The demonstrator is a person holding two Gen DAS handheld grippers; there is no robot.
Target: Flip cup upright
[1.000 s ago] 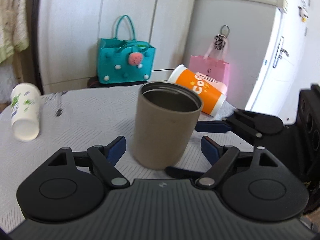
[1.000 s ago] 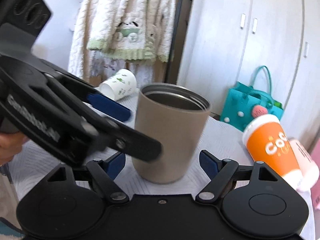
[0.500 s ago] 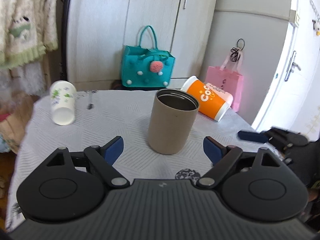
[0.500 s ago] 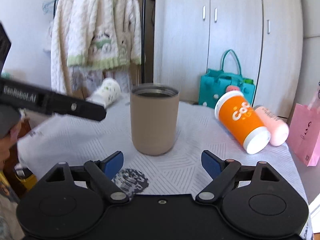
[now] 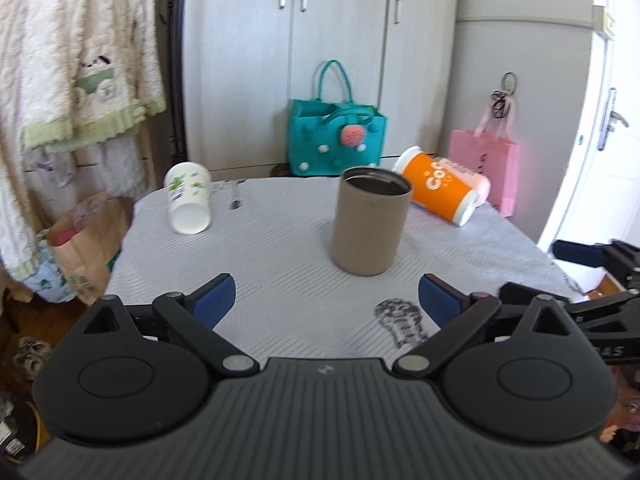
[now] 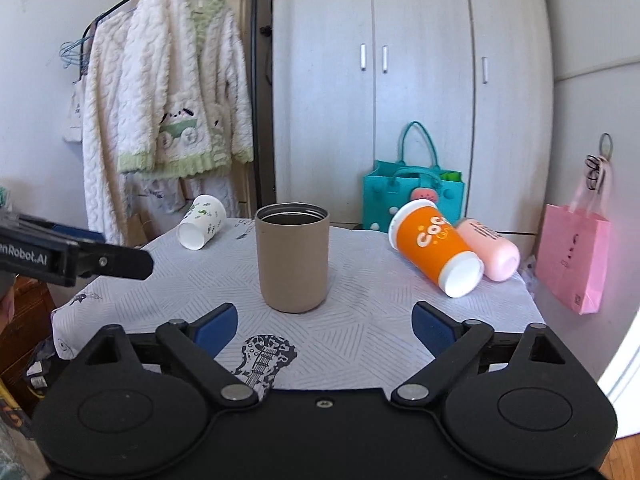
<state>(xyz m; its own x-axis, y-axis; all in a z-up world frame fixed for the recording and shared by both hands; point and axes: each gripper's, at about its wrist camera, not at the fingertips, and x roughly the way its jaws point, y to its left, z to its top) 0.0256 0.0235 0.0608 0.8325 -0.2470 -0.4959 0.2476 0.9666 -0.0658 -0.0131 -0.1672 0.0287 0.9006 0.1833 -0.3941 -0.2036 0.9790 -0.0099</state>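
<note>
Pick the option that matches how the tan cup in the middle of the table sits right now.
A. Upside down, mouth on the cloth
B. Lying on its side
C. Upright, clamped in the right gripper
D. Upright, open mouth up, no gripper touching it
D: the tan cup stands on its base with its dark open mouth facing up, and the right gripper is open, short of it.

Readable text I can see from both wrist cameras

"nRobot.AI" is printed on the left gripper (image 6: 116,266); the orange cup (image 6: 436,246) reads "COC"; the remaining print is too blurred for me.
</note>
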